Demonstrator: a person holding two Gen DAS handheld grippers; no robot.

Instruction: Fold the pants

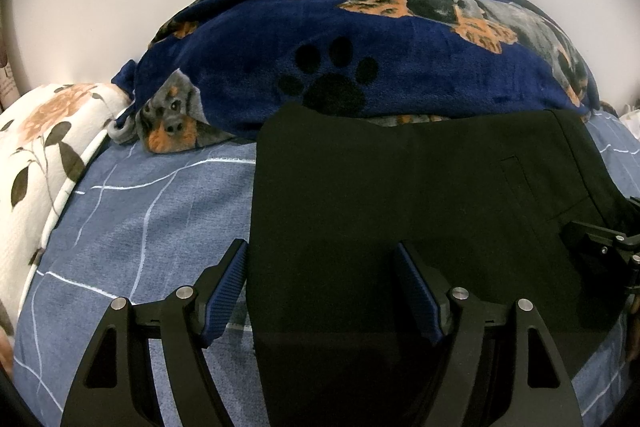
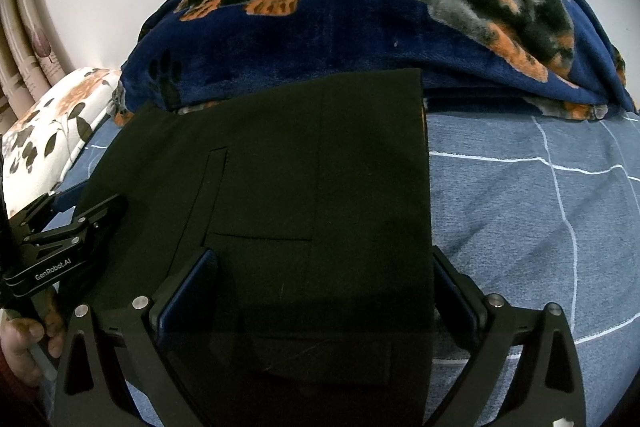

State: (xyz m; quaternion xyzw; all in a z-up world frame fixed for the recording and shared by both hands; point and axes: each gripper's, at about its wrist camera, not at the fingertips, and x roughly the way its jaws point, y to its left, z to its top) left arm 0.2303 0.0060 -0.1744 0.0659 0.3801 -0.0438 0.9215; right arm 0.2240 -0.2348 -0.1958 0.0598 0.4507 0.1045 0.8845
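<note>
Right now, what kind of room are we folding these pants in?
Most likely a bedroom: the black pants lie on a bed's blue checked sheet, with a dog-print fleece blanket and a floral pillow behind.

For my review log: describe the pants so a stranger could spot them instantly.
On the blue checked bedsheet, just in front of the navy dog-print fleece blanket, lies a flat folded rectangle of plain black pants. It is the only unpatterned dark item, with a stitched pocket outline showing.

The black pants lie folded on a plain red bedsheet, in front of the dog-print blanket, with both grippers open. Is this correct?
Not quite: the bedsheet is blue with white lines, as the right wrist view shows. The black pants do lie before the dog-print blanket, with left gripper and right gripper open.
</note>
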